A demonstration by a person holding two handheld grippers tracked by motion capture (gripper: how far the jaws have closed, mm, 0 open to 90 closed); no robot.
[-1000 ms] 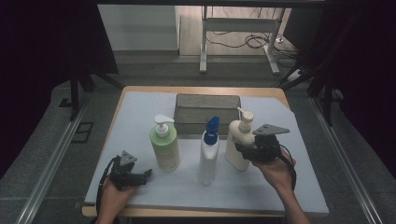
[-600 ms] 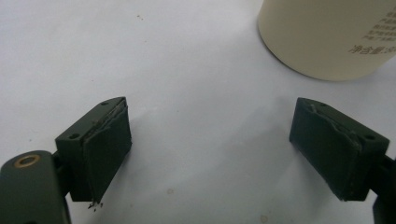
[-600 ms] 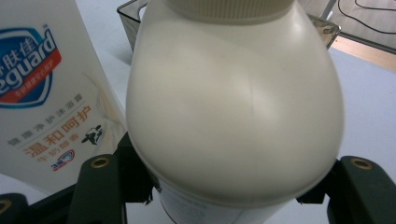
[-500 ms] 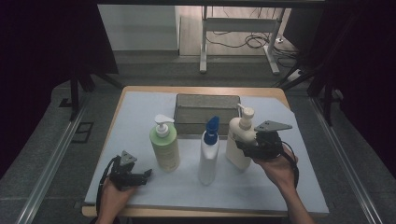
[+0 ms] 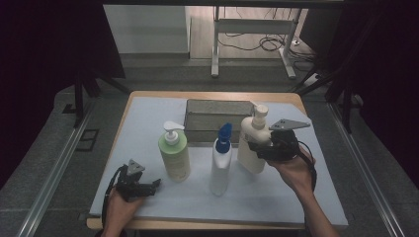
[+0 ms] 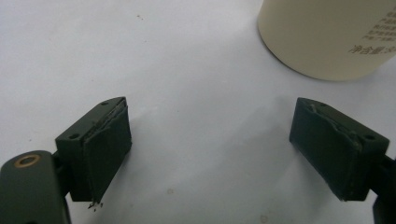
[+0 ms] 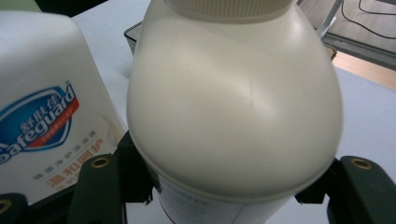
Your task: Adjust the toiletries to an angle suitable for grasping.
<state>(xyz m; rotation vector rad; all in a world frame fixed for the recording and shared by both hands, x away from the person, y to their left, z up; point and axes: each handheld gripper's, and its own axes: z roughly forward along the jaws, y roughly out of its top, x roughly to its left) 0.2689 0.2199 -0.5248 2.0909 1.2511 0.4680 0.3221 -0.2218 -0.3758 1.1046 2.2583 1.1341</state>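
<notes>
1. Where print can be read, blue "Safeguard" lettering with a red swoosh and Chinese characters on the white bottle (image 7: 42, 116), seen just left of the right gripper's (image 5: 262, 148) jaws in the right gripper view; same bottle with its blue cap (image 5: 221, 160) standing left of that gripper in the high view.
2. Faint grey Chinese print, too small to read, on the rounded base of the green pump bottle (image 6: 327, 37), up and to the right of the left gripper's (image 6: 210, 149) jaws in the left gripper view.
3. Clamped between the right gripper's two black jaws, the cream pump bottle (image 7: 233, 107): smooth matte plastic, rounded shoulder, ribbed collar at the top, pads pressed on both sides of its body.
4. Left gripper (image 5: 148, 185) set low on the white table cover (image 5: 148, 118), jaws spread wide with nothing between them; pads dark, flat, frayed at the edges.
5. Behind the bottles, beyond both grippers, a grey rectangular tray (image 5: 217, 116) with a rough, mottled surface.
6. Against the frame a second earlier, cream pump bottle (image 5: 254, 143) and right gripper slightly higher, base lifted off the cover; left gripper unmoved; green pump bottle (image 5: 174, 155) and white bottle in the same spots.
</notes>
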